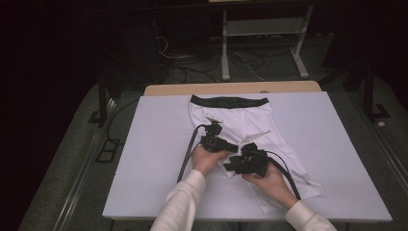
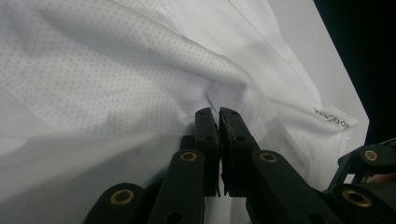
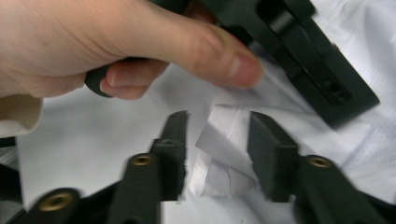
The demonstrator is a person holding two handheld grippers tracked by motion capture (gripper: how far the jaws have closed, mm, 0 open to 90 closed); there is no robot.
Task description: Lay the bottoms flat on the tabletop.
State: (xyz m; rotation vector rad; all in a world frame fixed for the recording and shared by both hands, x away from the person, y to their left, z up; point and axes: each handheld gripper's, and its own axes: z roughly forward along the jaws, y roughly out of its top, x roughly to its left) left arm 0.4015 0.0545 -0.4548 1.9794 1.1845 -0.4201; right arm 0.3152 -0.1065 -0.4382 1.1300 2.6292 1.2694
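Here, the high view shows white shorts (image 1: 240, 120) with a black waistband (image 1: 229, 101) lying flat on the white surface (image 1: 144, 159). Closer, the left hand-held gripper (image 2: 218, 113) pinches the dotted mesh fabric — jaws together. The right hand-held gripper (image 3: 217, 128) stands apart around a folded hem (image 3: 224, 154) — not pressing it.

Right gripper (image 3: 215, 135): jaws apart, a folded edge of the white shorts (image 3: 219, 154) sits between them, pads not pressing on it. Above, the person's left hand (image 3: 107, 42) wraps the left gripper (image 3: 299, 51), thumb fwd, gripper body slanting down-right over the cloth. White table (image 3: 93, 135) at left under hand.
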